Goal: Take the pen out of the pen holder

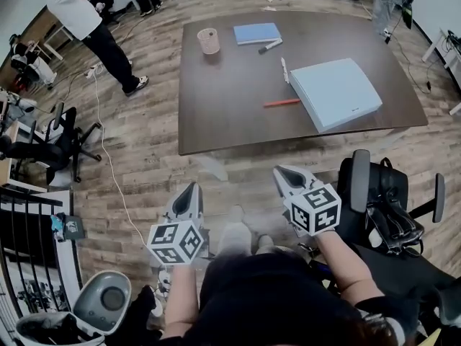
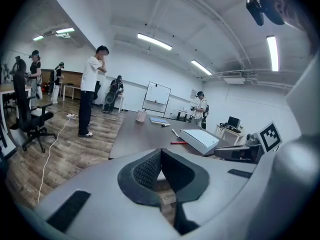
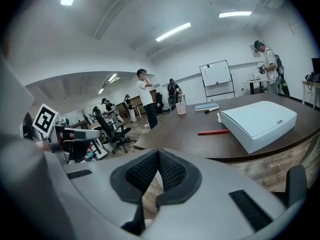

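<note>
A pink mesh pen holder [image 1: 208, 40] stands near the far left corner of the dark table [image 1: 223, 121]; it also shows as the pen holder [image 2: 141, 115] in the left gripper view and as the pen holder [image 3: 180, 108] in the right gripper view. Whether a pen is in it I cannot tell. A red pen [image 1: 282, 102] lies mid-table. My left gripper [image 1: 193, 187] and right gripper [image 1: 279, 170] hang over the floor, short of the table's near edge. Both are shut and hold nothing, as the left gripper [image 2: 161, 153] and the right gripper [image 3: 158, 153] show in their own views.
On the table lie a pale blue box [image 1: 335, 92], a blue notebook [image 1: 257, 32], a marker [image 1: 270, 46] and a white pen [image 1: 284, 70]. A black office chair [image 1: 382, 200] stands at my right. A person [image 1: 86, 20] stands far left, and a white cable [image 1: 108, 164] runs across the floor.
</note>
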The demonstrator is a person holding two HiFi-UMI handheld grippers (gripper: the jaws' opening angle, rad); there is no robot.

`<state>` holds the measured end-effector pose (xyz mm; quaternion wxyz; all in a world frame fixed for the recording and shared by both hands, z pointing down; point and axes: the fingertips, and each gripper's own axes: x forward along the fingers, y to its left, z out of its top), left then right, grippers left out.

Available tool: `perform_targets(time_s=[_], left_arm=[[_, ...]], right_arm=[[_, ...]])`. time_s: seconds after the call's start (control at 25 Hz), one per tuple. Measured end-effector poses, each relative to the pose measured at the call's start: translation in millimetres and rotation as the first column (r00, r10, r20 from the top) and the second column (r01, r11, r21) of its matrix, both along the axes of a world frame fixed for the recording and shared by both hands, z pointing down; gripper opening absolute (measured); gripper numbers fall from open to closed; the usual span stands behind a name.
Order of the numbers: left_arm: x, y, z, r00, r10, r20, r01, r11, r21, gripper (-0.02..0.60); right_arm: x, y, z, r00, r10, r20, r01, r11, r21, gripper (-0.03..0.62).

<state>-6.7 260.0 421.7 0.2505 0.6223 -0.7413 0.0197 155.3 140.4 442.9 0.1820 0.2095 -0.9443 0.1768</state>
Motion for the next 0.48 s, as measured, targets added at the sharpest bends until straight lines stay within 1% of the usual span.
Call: perform_targets(time_s=[0.2, 0.48], left_arm=[[-30, -29, 6, 0.999, 0.038, -0.015, -0.038, 0.999, -0.003, 0.028], [-84, -62, 7, 0.996, 0.091, -0.017, -0.091, 0.996, -0.007, 0.028]], right_arm=[[-29, -20, 0, 1.000, 0.019, -0.017, -0.019, 1.000, 0.004, 0.017], [-89, -49, -5, 0.999, 0.039, -0.015, -0.038, 0.999, 0.024, 0.018]])
